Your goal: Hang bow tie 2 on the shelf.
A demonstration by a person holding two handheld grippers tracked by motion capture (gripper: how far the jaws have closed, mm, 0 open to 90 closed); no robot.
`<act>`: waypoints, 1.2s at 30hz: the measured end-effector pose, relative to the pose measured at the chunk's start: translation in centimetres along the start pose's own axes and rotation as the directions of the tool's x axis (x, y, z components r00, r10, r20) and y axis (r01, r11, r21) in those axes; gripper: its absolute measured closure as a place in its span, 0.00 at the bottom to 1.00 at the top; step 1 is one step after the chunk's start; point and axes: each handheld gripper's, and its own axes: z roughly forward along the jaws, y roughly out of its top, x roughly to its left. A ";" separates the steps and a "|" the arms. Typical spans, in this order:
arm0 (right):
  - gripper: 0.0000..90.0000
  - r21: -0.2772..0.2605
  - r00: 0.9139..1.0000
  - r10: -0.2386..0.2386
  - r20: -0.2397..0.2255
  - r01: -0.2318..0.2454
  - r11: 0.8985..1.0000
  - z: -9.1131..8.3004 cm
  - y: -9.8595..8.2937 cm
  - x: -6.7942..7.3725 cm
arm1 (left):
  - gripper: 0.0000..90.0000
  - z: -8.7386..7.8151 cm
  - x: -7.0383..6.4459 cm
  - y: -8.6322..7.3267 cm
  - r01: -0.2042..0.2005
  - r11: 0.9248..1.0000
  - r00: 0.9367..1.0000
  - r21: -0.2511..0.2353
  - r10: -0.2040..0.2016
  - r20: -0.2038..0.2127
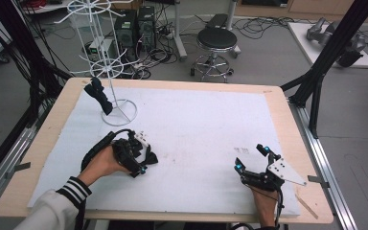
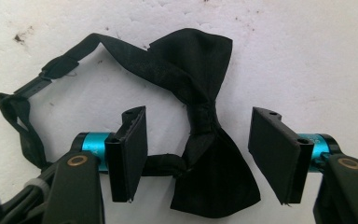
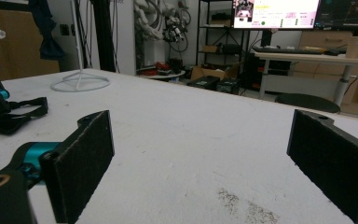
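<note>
While spread wide on the white mat, right gripper nearest and holding nothing, left gripper jaws apart astride black bow tie lying flat, wire rack beyond with second bow tie.

A lab: computer towers, tangled cables, monitors and a stool.

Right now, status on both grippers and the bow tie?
Left gripper open, jaws straddling the black bow tie, flat on the white mat. Right gripper open, holding nothing. Wire rack stands apart, rear left.
</note>
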 end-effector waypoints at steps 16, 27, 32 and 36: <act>0.07 0.002 1.000 -0.002 0.001 0.002 1.000 0.0 0.0 0.0 | 0.66 0.7 0.3 0.4 0.023 0.999 1.000 0.029 -0.023 0.018; 0.07 0.001 1.000 -0.004 0.000 0.004 1.000 0.0 0.0 0.0 | 0.83 0.4 0.5 0.3 0.039 0.999 0.999 0.026 -0.039 0.001; 0.07 0.000 1.000 -0.004 0.000 0.004 1.000 0.0 0.0 0.0 | 0.84 0.1 0.5 0.2 0.038 0.999 0.999 0.002 -0.038 0.000; 0.07 0.000 1.000 -0.004 -0.001 0.004 1.000 0.0 0.0 0.0 | 0.84 -0.3 0.6 0.1 0.039 0.999 0.999 -0.028 -0.039 -0.004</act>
